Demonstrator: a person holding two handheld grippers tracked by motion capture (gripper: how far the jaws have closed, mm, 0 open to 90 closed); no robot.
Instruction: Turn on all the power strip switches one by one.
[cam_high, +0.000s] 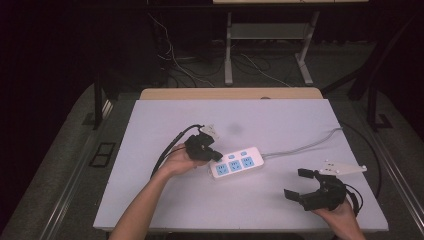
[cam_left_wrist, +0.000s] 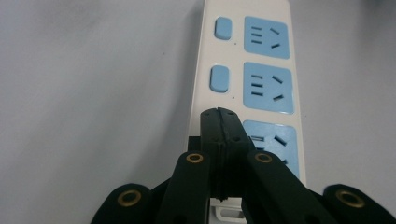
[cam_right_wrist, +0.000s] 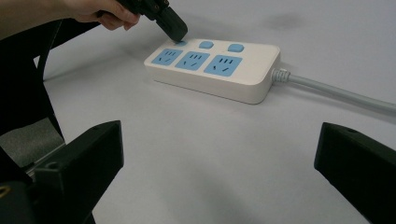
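The white power strip (cam_high: 237, 162) lies mid-table. The left gripper (cam_left_wrist: 223, 122), jaws pressed together, touches the switch at the strip's near-left end. The right gripper (cam_high: 299, 185), jaws spread wide, hovers well right of the strip.

Power strip (cam_right_wrist: 219, 77): smooth white plastic, slight sheen; matt blue socket faces and buttons
Cord (cam_right_wrist: 336, 93): smooth grey sheath
Left gripper (cam_left_wrist: 223, 122): matt black plastic, brass-coloured metal rivets
Right gripper (cam_high: 306, 184): matt black plastic
Table (cam_high: 280, 120): smooth, matt pale surface; wood-look far edge
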